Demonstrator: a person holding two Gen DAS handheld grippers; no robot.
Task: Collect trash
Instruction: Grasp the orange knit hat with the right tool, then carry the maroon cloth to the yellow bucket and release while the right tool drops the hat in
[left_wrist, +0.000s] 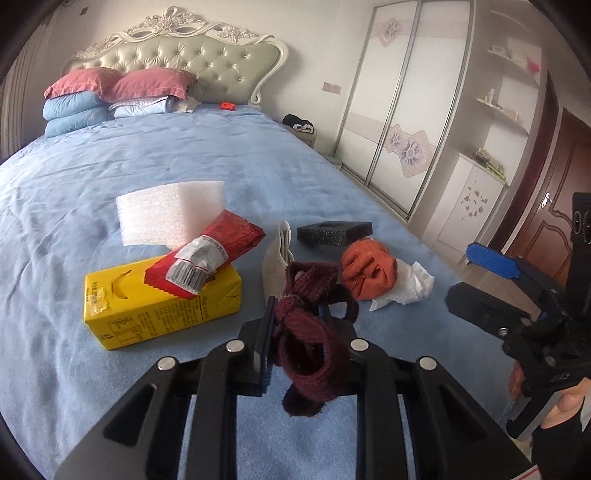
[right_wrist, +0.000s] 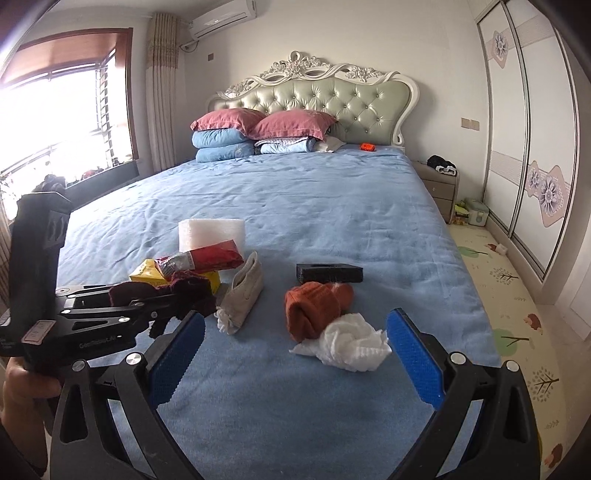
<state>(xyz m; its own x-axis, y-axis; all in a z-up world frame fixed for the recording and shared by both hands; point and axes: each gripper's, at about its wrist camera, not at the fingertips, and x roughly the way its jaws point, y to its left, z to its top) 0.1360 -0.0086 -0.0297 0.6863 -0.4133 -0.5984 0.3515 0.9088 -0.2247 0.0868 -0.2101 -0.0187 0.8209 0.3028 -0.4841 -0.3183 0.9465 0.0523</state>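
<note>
**Maroon sock gripped, tissue between open fingers**

Clamped in the left hand-held gripper (left_wrist: 303, 332), a maroon knit sock (left_wrist: 308, 332) hangs above the blue bed (left_wrist: 184, 155). Beyond lie a yellow carton (left_wrist: 155, 306) under a red wrapper (left_wrist: 210, 254).

Right view: the right hand-held gripper (right_wrist: 295, 354) stands wide, a crumpled white tissue (right_wrist: 347, 345) between its fingers, touching an orange sock (right_wrist: 314, 306).

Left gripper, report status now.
Left gripper shut on dark red sock, lifted off bed. Right gripper open, facing crumpled tissue. Orange sock touches tissue.
</note>
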